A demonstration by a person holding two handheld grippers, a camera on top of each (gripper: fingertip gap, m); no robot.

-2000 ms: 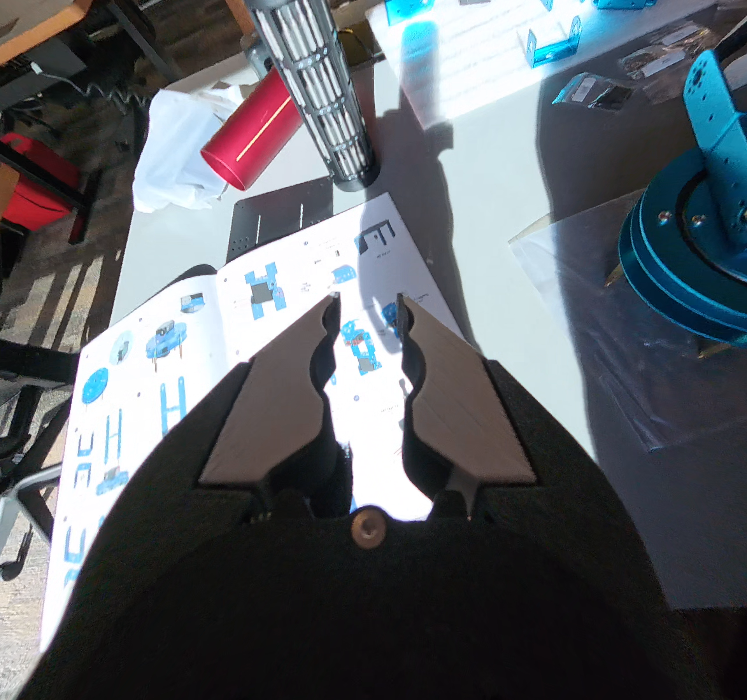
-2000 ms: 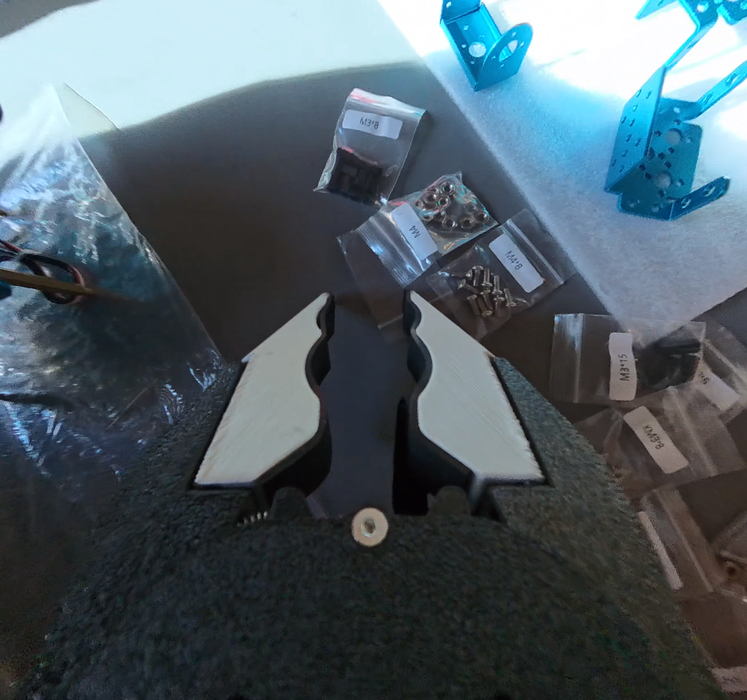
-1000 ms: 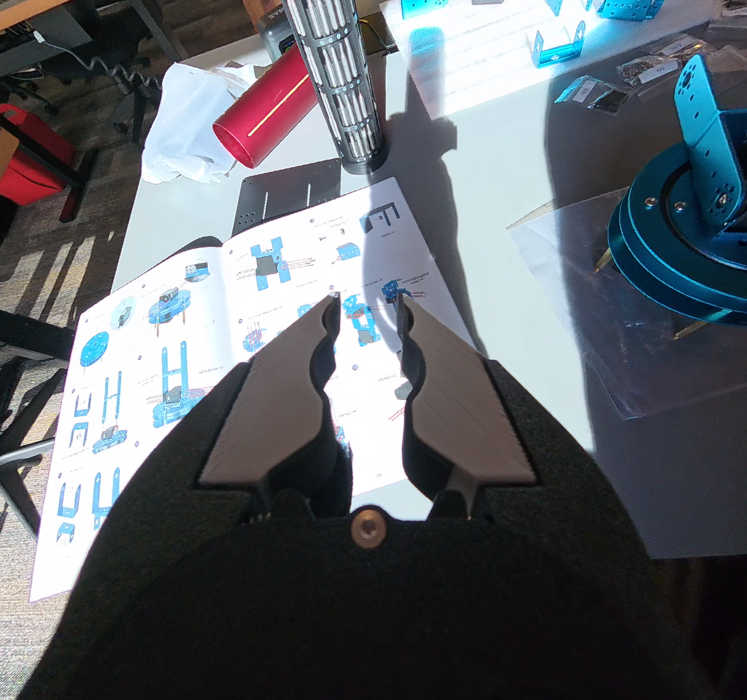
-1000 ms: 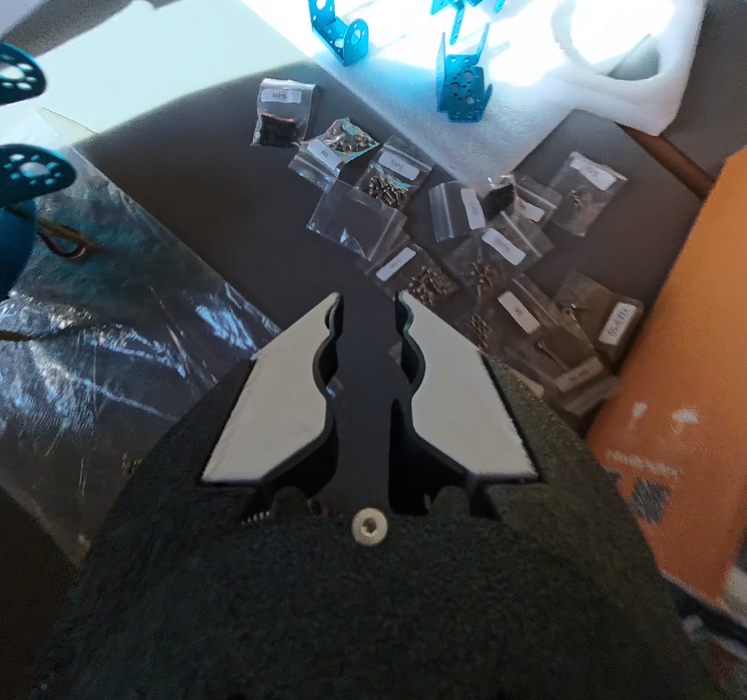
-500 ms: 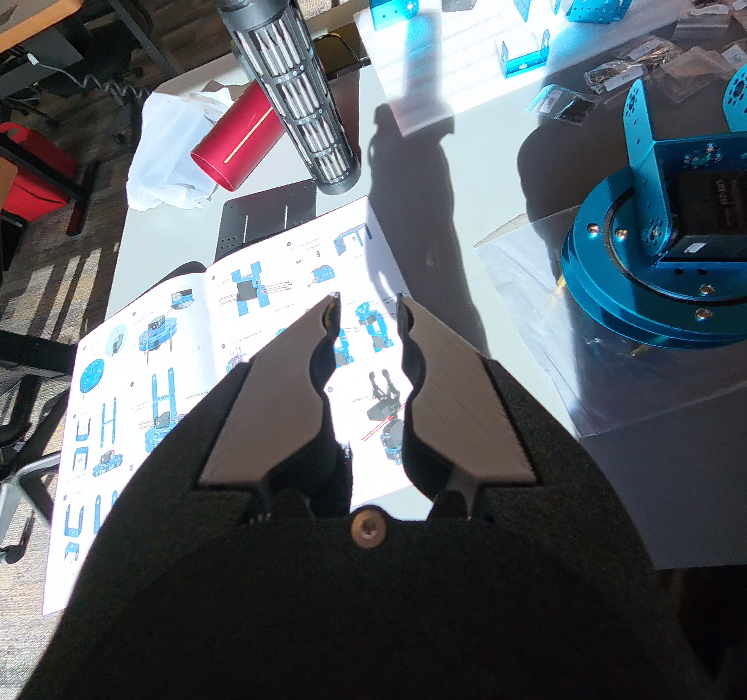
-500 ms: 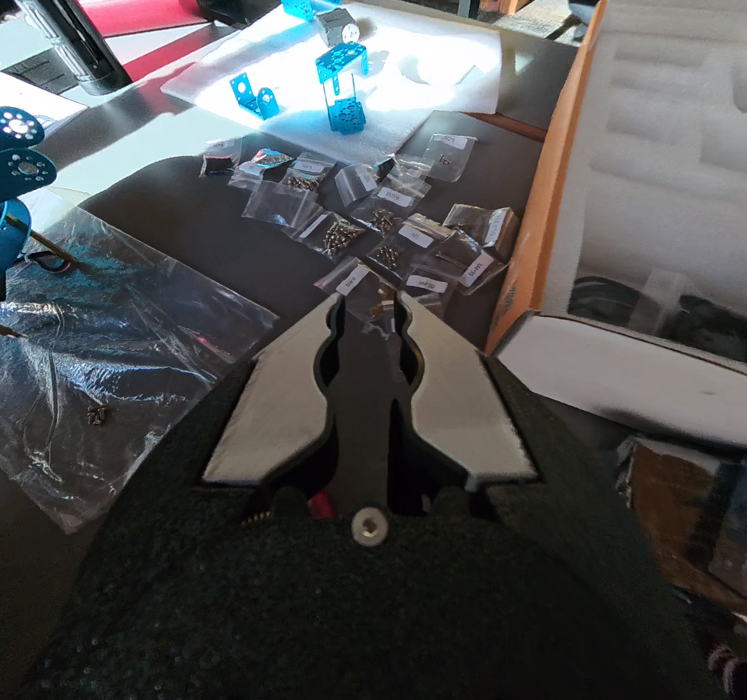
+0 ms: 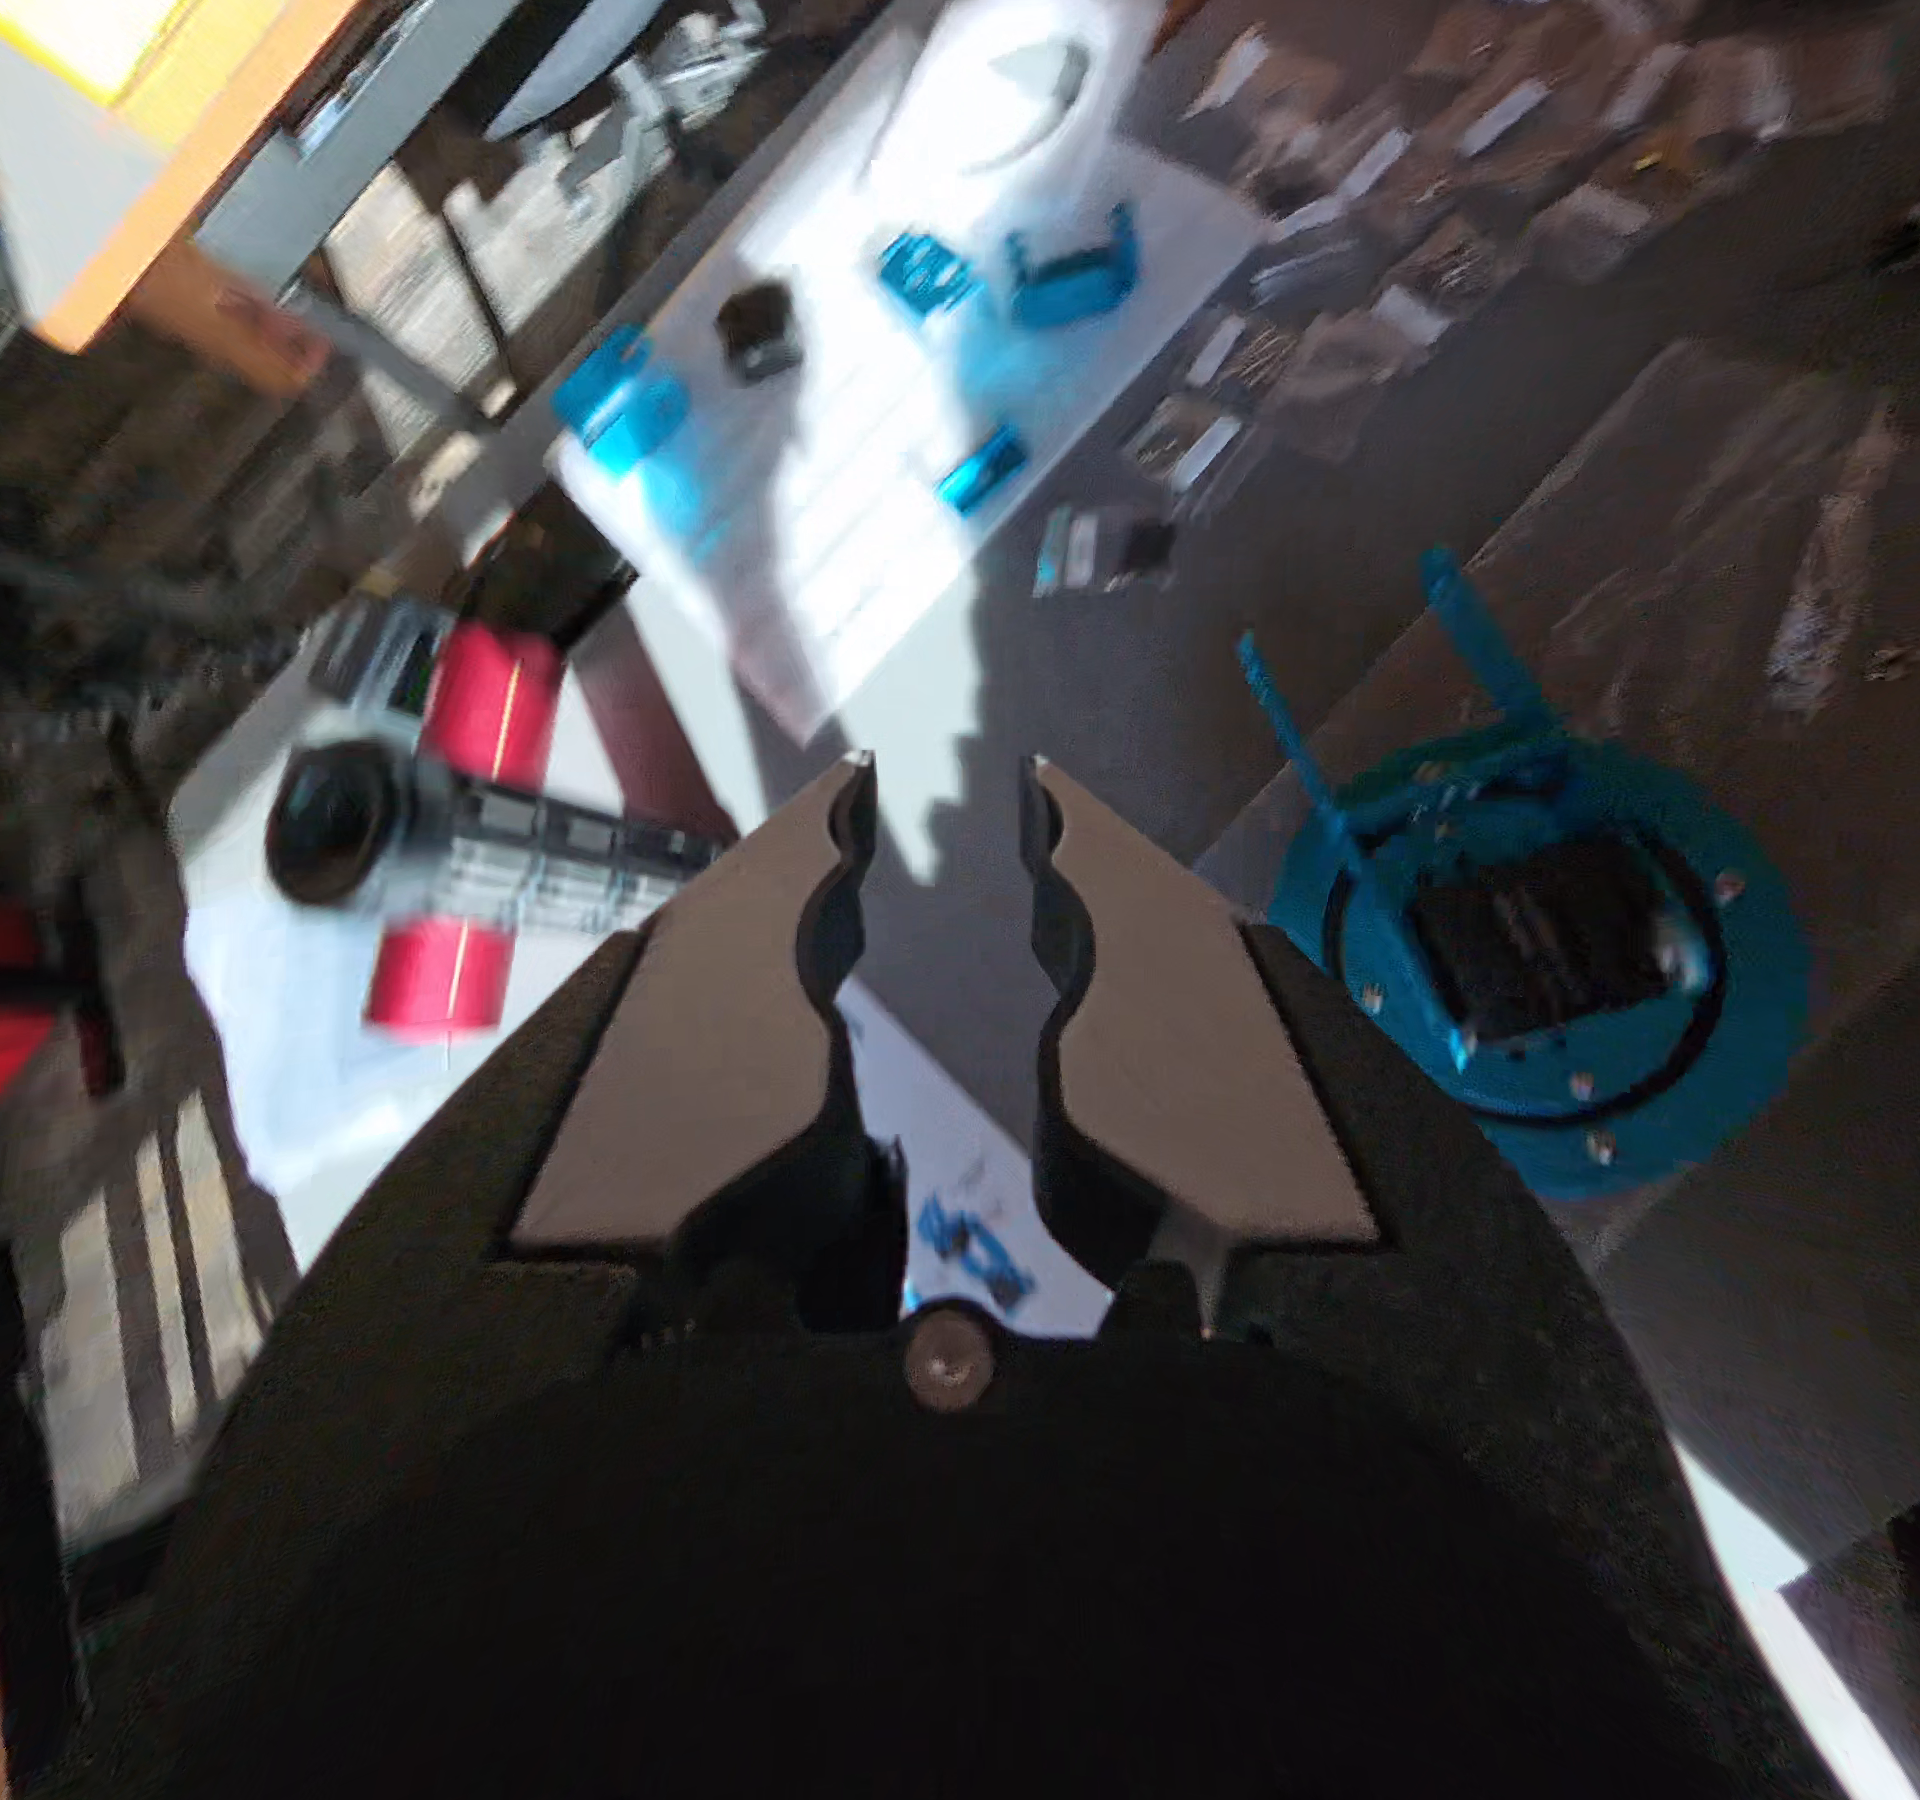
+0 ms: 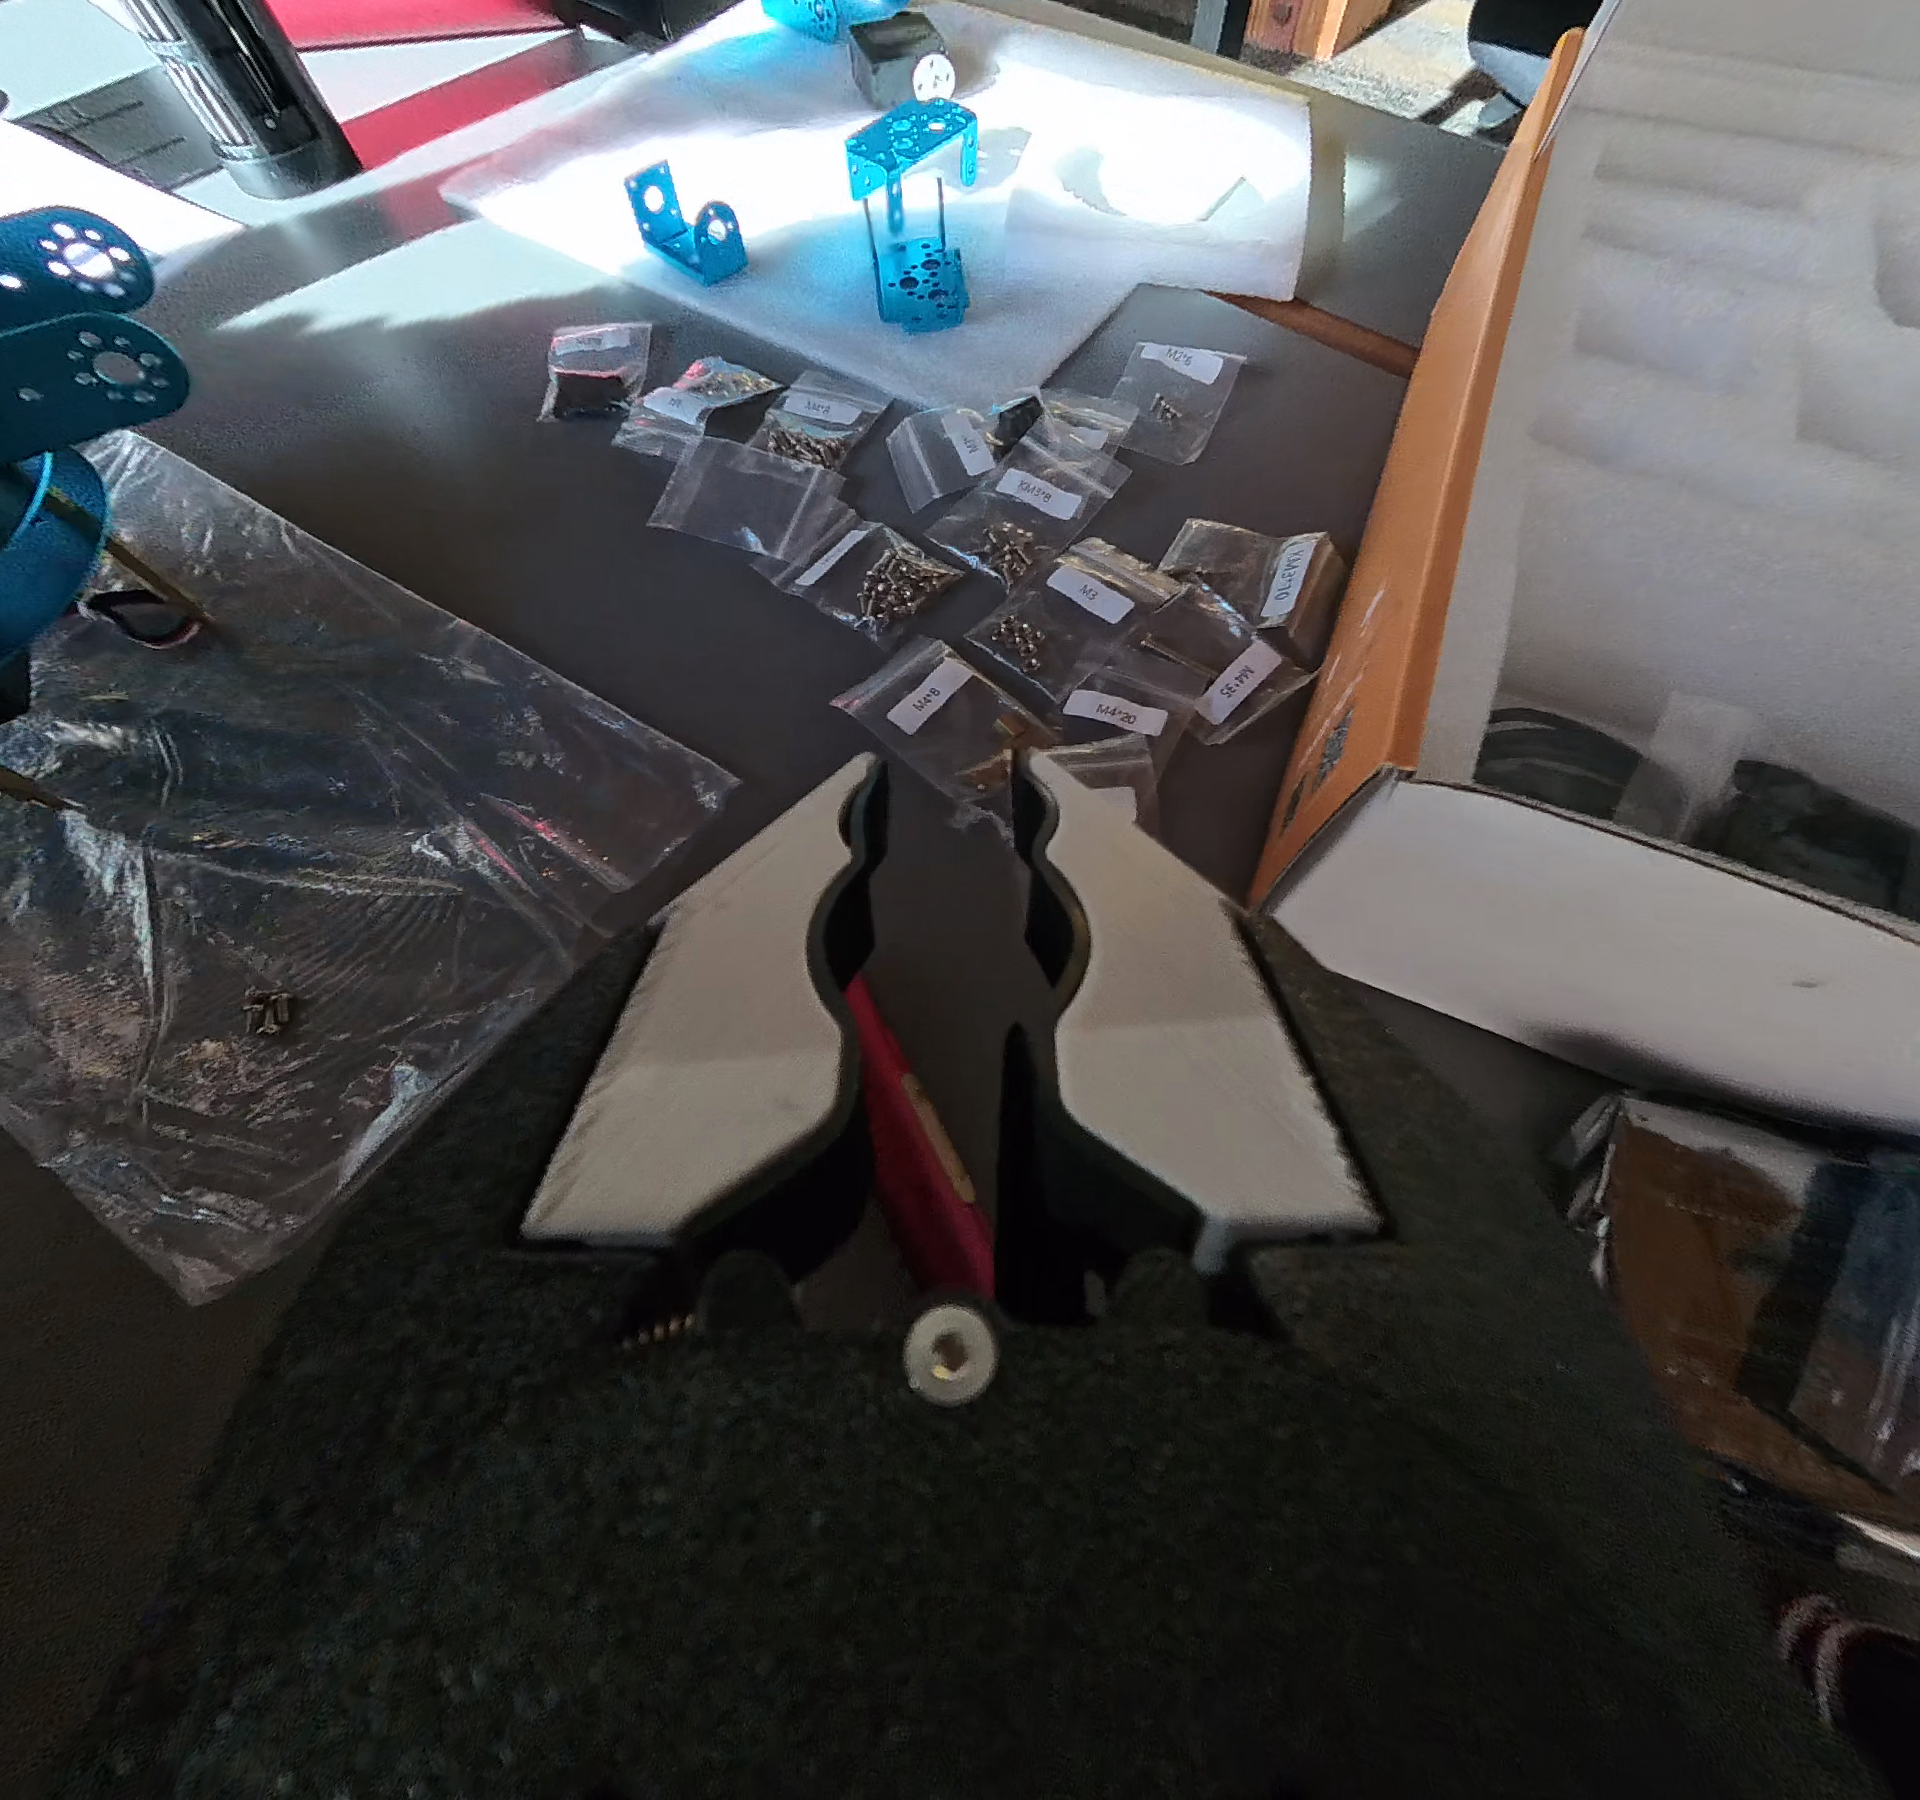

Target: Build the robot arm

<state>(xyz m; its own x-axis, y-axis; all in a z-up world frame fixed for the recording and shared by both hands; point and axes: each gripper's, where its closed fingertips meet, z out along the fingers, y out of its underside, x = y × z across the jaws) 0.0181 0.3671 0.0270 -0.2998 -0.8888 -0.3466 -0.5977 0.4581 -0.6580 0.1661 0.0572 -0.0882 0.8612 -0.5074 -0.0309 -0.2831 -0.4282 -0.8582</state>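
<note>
My left gripper (image 7: 948, 768) is open and empty, held high over the white table; the view is tilted and blurred by motion. A blue round turntable base (image 7: 1538, 961) with a black servo and upright brackets sits to its right. An open picture booklet (image 7: 966, 1231) shows under the fingers. My right gripper (image 8: 951, 774) is open above the shaded table, just short of several small clear bags of screws (image 8: 904, 587). A red pen-like tool (image 8: 914, 1158) shows low between its fingers; it seems to lie on the table, not gripped.
A white foam sheet (image 8: 1143, 192) carries blue brackets (image 8: 686, 233) and a grey servo (image 8: 904, 57). An orange box (image 8: 1403, 524) with white foam stands right. A clear plastic sheet (image 8: 312, 815) lies left. A red tube (image 7: 468, 846) and black caged cylinder (image 7: 540, 836) stand far left. The grippers' ends are close to 35 centimetres from one another.
The left view has swung and tilted fast, from over the booklet toward the table's middle. The right gripper drew back a little, and the red tool now shows between its fingers.
</note>
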